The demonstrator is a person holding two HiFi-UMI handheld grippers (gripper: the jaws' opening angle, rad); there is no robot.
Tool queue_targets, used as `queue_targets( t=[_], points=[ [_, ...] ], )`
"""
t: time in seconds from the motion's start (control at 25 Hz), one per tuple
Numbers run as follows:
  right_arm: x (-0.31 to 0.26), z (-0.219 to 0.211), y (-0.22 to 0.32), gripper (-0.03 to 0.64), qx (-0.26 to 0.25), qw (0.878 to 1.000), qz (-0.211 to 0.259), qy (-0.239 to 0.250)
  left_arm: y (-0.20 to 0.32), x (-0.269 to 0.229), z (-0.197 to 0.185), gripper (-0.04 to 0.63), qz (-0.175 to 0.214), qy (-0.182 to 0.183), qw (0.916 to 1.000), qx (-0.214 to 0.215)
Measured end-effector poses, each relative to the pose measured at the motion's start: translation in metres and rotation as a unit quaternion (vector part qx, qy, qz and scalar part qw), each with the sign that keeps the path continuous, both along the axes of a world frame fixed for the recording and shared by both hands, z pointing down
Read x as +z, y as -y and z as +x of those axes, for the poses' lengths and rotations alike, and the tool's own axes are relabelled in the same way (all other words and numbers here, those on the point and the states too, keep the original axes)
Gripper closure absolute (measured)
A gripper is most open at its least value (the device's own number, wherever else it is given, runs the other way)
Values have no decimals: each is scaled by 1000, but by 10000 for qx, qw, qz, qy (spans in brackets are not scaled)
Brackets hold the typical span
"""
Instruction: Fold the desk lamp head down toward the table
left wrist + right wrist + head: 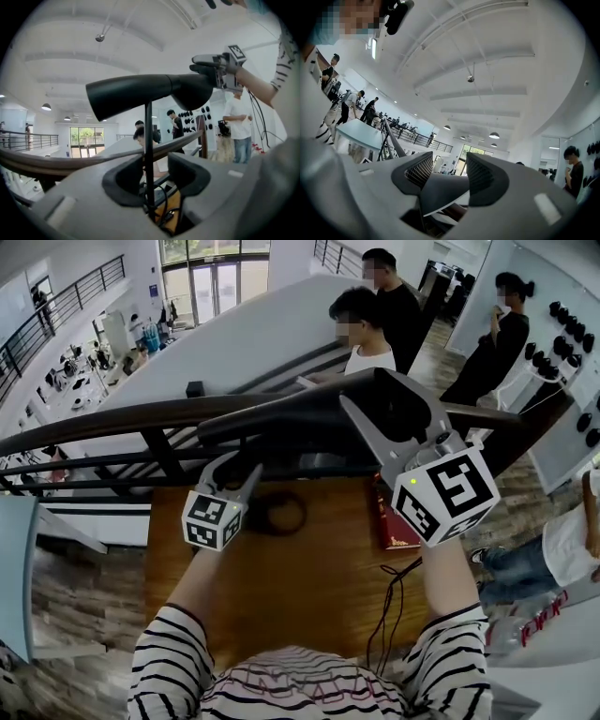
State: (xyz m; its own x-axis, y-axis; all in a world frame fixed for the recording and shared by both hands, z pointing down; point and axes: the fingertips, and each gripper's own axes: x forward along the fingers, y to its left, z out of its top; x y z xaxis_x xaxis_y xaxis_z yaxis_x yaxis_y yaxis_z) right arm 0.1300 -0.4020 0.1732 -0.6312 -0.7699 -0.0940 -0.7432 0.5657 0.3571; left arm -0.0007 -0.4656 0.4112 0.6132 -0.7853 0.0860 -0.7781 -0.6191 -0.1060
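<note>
Barely begun. Lamp head (136, 93) sits roughly level, well above the table (309, 577); no fold shows yet. Your right gripper (447, 176) is clamped on one end of the head, a pad on each side. Your left gripper (150, 174) straddles the thin stem (148, 133), jaws apart, not pinching it. Left to do, likely: brace the stem, swing the head down.

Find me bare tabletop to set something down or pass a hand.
Bare wood: the middle of the table, between lamp base, red book and black cable; also the left-edge strip outside the left arm. Crowded: the back edge under the lamp head, with left gripper and right gripper there.
</note>
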Motion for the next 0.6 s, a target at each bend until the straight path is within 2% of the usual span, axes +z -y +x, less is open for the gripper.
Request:
queue_targets(
  t=[0.28, 0.6],
  points=[
    [15, 9, 5, 410, 112, 9997, -217, 100, 7, 1, -6, 537, -14, -31, 9999, -160],
    [40, 20, 6, 416, 231, 9984, -413, 305, 6, 3, -9, 540, -43, -112, 9999, -99]
  ],
)
